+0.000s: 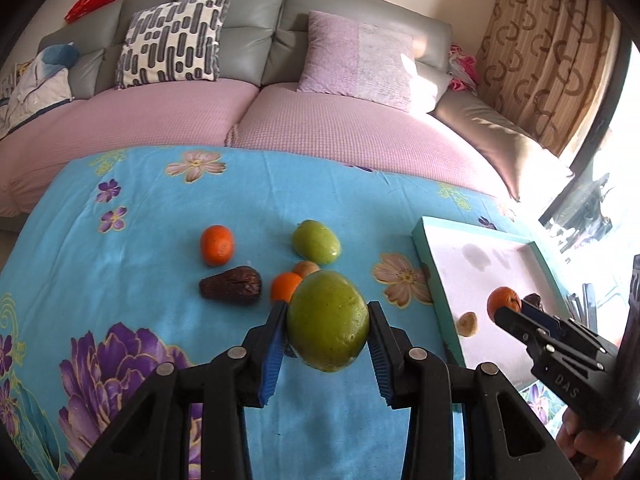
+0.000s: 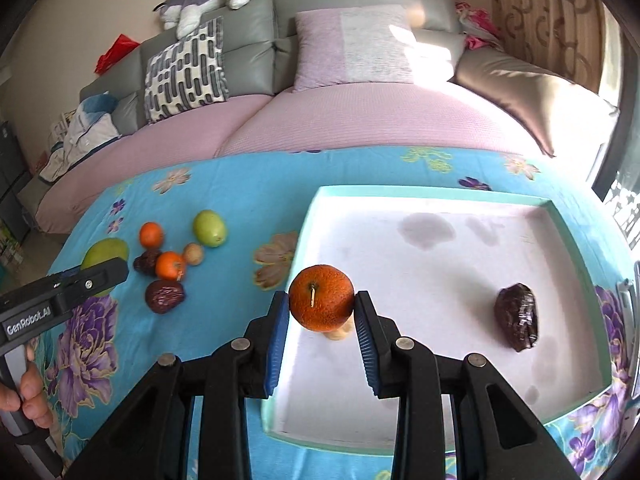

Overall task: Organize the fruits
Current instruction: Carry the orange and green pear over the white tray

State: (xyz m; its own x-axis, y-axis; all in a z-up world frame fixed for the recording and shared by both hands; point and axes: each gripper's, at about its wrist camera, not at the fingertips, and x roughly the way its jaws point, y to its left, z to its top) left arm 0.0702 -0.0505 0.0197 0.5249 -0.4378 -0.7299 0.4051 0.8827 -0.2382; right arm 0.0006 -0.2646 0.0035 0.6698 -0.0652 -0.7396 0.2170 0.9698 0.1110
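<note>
My left gripper is shut on a large green mango, held above the blue flowered cloth. My right gripper is shut on an orange, raised over the near left part of the white tray with a teal rim. In the tray lie a dark brown wrinkled fruit and a small tan piece, partly hidden under the orange. On the cloth lie two oranges, a green fruit, a dark brown fruit and a small tan fruit.
The table cloth ends at a pink-covered grey sofa with cushions behind it. A curtain and a bright window stand to the right. A hand grips the left gripper's handle at the left edge of the right wrist view.
</note>
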